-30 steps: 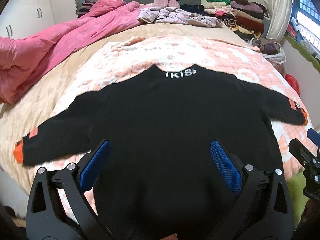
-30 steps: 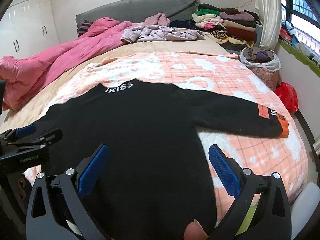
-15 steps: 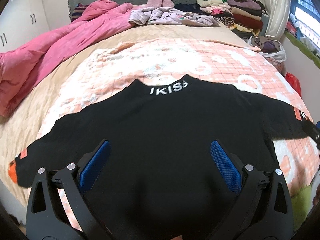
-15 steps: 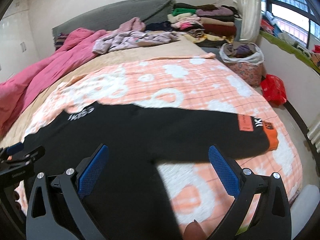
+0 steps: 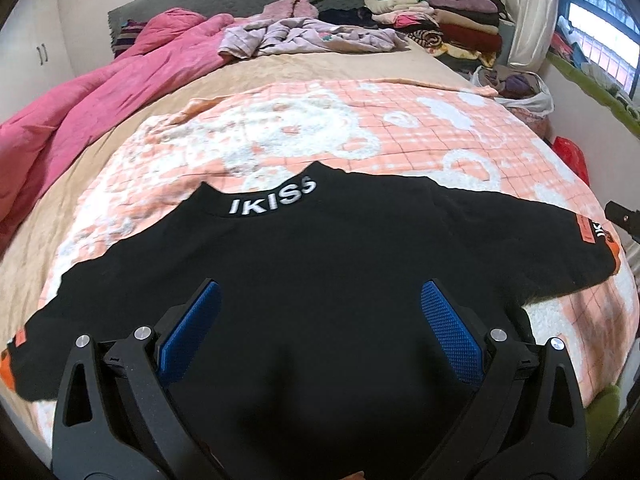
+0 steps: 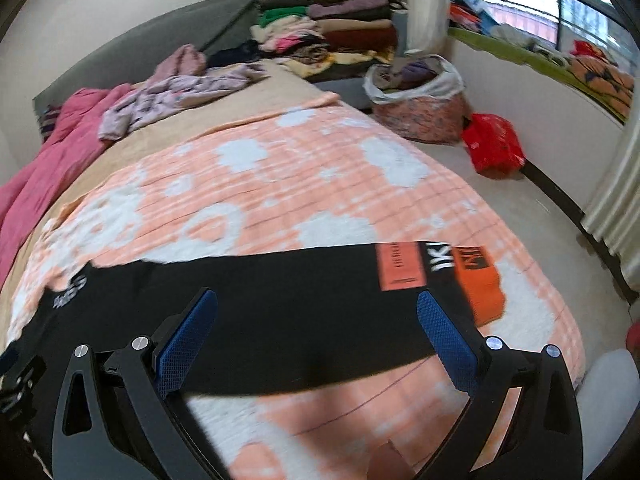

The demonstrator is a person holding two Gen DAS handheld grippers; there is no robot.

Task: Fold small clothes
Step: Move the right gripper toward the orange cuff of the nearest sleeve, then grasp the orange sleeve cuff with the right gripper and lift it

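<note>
A black sweater (image 5: 320,280) with white "IKISS" lettering on its collar (image 5: 272,202) lies spread flat, sleeves out, on an orange and white blanket (image 5: 320,128). My left gripper (image 5: 318,332) is open and empty above the sweater's body. My right gripper (image 6: 316,334) is open and empty above the sweater's right sleeve (image 6: 304,300), close to its orange cuff (image 6: 480,284). The left sleeve's orange cuff (image 5: 6,372) lies at the left edge of the left wrist view. A corner of the right gripper (image 5: 622,216) shows at the right edge there.
A pink duvet (image 5: 80,108) lies along the bed's left side. Loose lilac clothes (image 5: 304,36) and a stack of folded clothes (image 5: 440,24) sit near the headboard. A full basket (image 6: 420,104) and a red bag (image 6: 494,146) stand on the floor to the right.
My right gripper has swung right, from over the sweater's body to over its right sleeve and cuff. My left gripper has drawn back a little and stays over the body. Both stay open.
</note>
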